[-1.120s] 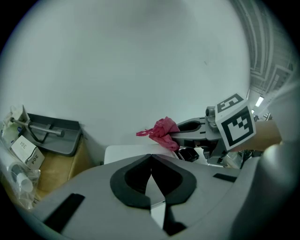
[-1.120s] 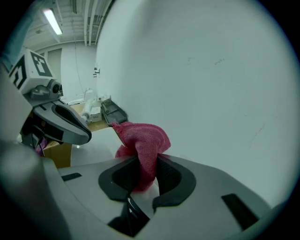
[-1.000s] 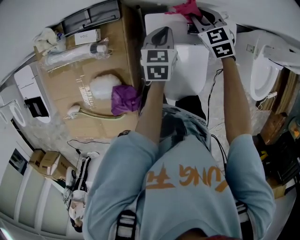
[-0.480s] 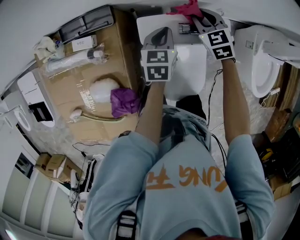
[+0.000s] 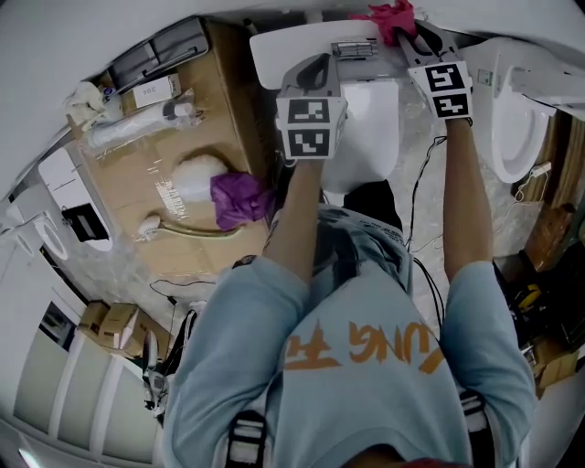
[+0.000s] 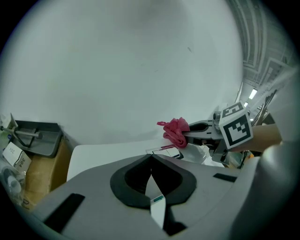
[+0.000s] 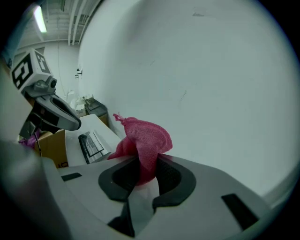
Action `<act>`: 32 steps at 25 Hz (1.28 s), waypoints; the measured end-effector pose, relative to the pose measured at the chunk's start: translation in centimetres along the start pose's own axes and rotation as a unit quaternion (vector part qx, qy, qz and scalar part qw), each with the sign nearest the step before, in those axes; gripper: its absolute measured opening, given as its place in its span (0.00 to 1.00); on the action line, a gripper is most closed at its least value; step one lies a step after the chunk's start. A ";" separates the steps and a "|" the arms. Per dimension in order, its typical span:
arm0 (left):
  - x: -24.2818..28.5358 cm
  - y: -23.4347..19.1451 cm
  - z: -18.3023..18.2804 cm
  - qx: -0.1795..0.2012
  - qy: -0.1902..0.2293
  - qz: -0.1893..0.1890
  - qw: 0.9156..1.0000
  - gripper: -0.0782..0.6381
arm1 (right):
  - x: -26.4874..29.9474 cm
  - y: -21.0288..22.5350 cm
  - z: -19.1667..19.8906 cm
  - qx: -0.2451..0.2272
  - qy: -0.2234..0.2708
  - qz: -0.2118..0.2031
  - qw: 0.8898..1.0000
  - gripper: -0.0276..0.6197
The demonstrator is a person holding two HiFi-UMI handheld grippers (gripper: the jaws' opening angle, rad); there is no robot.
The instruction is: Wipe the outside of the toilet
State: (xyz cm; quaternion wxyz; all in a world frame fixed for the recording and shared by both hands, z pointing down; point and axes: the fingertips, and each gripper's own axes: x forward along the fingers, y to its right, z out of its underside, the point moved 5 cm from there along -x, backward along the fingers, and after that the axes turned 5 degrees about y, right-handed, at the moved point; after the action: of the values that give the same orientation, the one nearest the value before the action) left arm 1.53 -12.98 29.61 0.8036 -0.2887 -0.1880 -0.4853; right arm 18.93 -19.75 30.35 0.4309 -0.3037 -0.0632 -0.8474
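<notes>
Looking down in the head view, a person in a light blue shirt reaches both arms toward the top of the frame, over a white toilet (image 5: 370, 123). The left gripper (image 5: 315, 66) sits at upper centre, over the near edge of the tank lid (image 5: 288, 41). The right gripper (image 5: 409, 35) is further up and to the right, with a pink cloth (image 5: 391, 15) bunched at its tip by the top edge of the frame. A flush button (image 5: 353, 47) lies on the lid between the two grippers. Left of the toilet, a sheet of cardboard (image 5: 151, 219) holds a purple cloth (image 5: 239, 197). A second toilet (image 5: 507, 137) stands at the right edge.

In the left gripper view, the left gripper's (image 6: 151, 159) jaws are pressed together with nothing between them, low in the centre of the frame. Beyond them lies the tank lid (image 6: 103, 154) with the flush button (image 6: 165, 152), and a plain white wall (image 6: 122, 65) fills the upper frame. At centre right the right gripper (image 6: 190, 132) holds the pink cloth (image 6: 175, 131) just above the back of the lid. A grey tray (image 6: 35, 136) sits at the left edge.

In the right gripper view, the right gripper's (image 7: 143, 164) jaws are clamped on the pink cloth (image 7: 143, 138), which bulges up above them close to the wall (image 7: 201, 79). The left gripper (image 7: 70, 121) shows at the upper left, above the tank lid (image 7: 75, 147) and flush button (image 7: 91, 143).
</notes>
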 end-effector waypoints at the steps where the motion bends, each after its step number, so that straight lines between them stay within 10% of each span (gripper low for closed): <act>1: 0.1 0.2 0.1 0.002 0.000 0.000 1.000 0.15 | -0.3 0.2 0.2 0.004 0.001 0.002 1.000 0.19; 32: -5.5 -1.5 0.9 -0.029 0.023 -0.053 0.998 0.15 | -7.4 2.5 3.7 0.070 -0.056 0.141 0.986 0.19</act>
State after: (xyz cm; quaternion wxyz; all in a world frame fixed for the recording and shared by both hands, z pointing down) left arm -2.33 -9.18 27.51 0.7721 -0.2907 -0.1705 -0.5388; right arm 25.81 -14.80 28.73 0.5622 -0.3258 -0.1024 -0.7532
